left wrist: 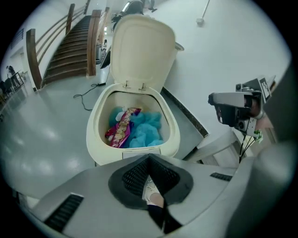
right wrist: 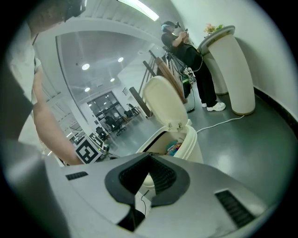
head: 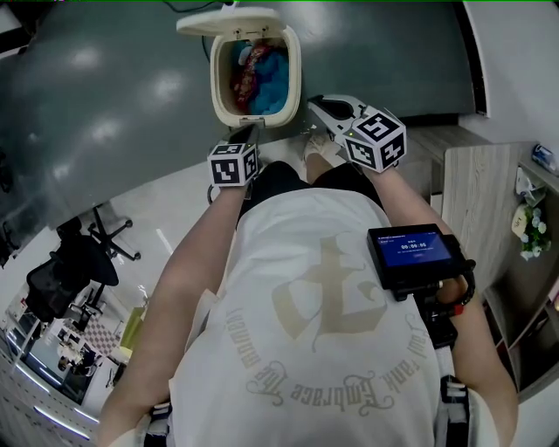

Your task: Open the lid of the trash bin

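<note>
The cream trash bin (head: 293,65) stands on the grey floor just ahead of me, its lid (head: 229,21) swung fully up. Inside lie blue material (head: 272,80) and a red snack wrapper (head: 245,68). In the left gripper view the bin (left wrist: 93,137) is close below, with its lid (left wrist: 139,51) upright. My left gripper (head: 247,134) hovers at the bin's near rim, shut and holding nothing. To the right of the bin my right gripper (head: 320,106) is also shut and holding nothing. In the right gripper view the bin (right wrist: 192,142) and raised lid (right wrist: 165,100) sit a little further off.
Office chairs (head: 65,271) stand at the left. At the right are a wooden cabinet (head: 476,192) and flowers (head: 530,229). A staircase (left wrist: 70,46) rises beyond the bin. A person (right wrist: 186,51), a white pedestal (right wrist: 235,74) and a floor cable (right wrist: 223,123) are behind it.
</note>
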